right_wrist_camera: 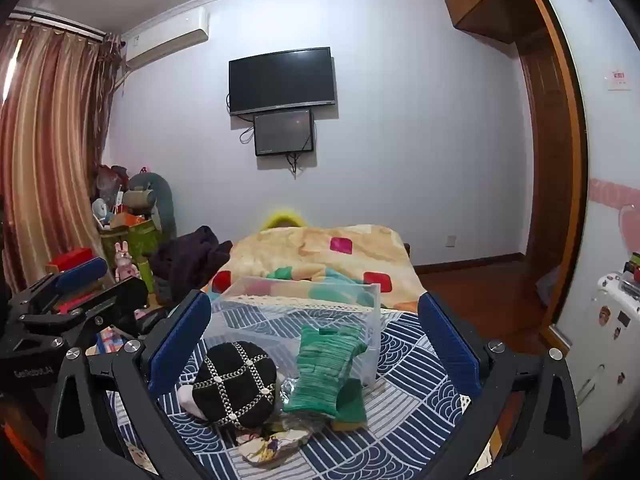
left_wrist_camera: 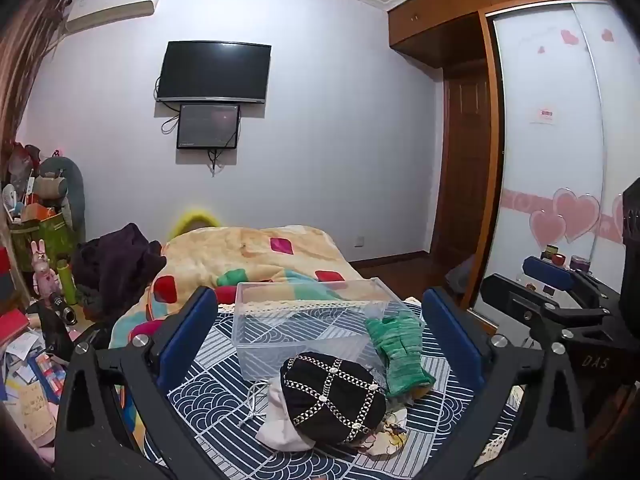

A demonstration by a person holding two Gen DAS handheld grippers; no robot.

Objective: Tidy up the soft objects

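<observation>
On the patterned bedspread [left_wrist_camera: 208, 364], beside the clear plastic bin [left_wrist_camera: 308, 320], both the left gripper [left_wrist_camera: 320, 344] and right gripper [right_wrist_camera: 316, 344] are spread, nothing held; the black studded cap [left_wrist_camera: 332, 396] could be snagged together with the green knitted gloves [left_wrist_camera: 396, 356].

Left gripper [left_wrist_camera: 320, 344]: jaws spread wide, nothing held, pointed toward 12 o'clock. Right gripper [right_wrist_camera: 314, 350]: jaws spread wide, nothing held, positioned alongside at 3 o'clock.

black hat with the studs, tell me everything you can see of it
The black hat is round, soft and domed, looks like velvet, crossed by a pale stitched lattice with studs at the crossings. It lies on the patterned bedspread before the clear bin, atop a white cloth and a printed cloth. Neither tongs touch it.
</observation>
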